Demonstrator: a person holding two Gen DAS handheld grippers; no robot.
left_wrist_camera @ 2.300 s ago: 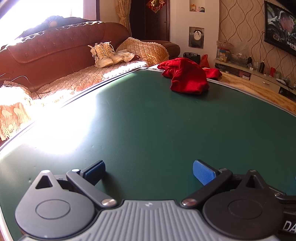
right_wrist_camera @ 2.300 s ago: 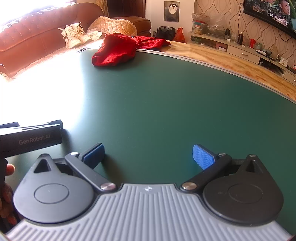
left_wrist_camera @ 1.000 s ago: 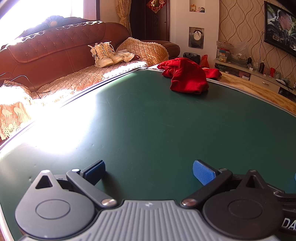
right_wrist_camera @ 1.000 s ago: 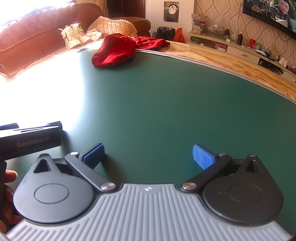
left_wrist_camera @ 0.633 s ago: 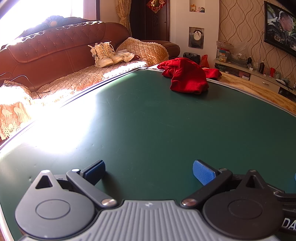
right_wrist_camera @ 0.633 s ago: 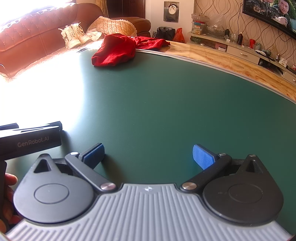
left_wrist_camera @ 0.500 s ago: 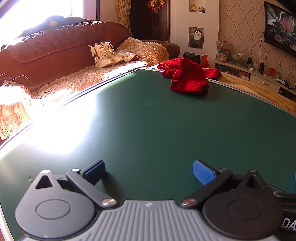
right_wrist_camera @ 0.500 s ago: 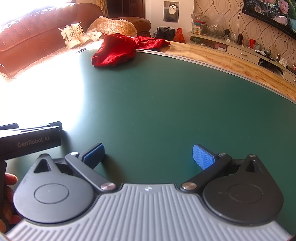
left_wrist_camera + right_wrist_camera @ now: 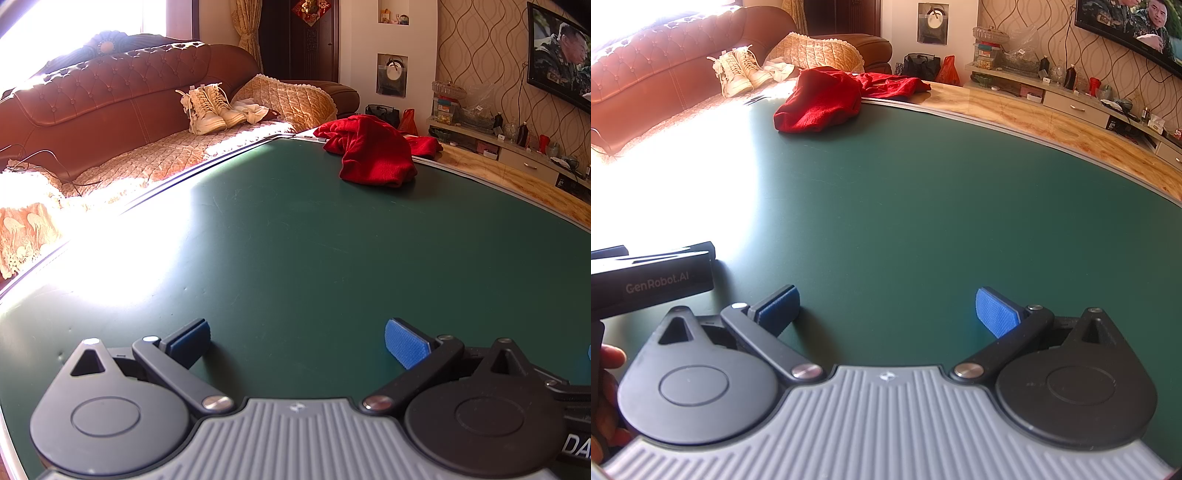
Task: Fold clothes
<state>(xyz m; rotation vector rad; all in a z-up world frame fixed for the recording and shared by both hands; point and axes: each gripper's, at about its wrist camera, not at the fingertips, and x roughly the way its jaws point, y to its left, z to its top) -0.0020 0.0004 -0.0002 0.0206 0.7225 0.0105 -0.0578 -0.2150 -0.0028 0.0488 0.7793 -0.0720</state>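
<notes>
You haven't really started yet: both the left gripper [image 9: 297, 341] and right gripper [image 9: 886, 310] hang with jaws spread, empty, and the red clothes [image 9: 373, 155] sit crumpled far ahead on the desk [image 9: 314, 251], unfolded.

Left tongs [image 9: 297, 341] spread wide, right tongs [image 9: 886, 312] likewise, side by side

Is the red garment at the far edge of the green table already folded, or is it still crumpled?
Crumpled. The red garment lies bunched in an uneven heap on the green table, one part trailing over the far edge; no flat, squared folds show.
</notes>
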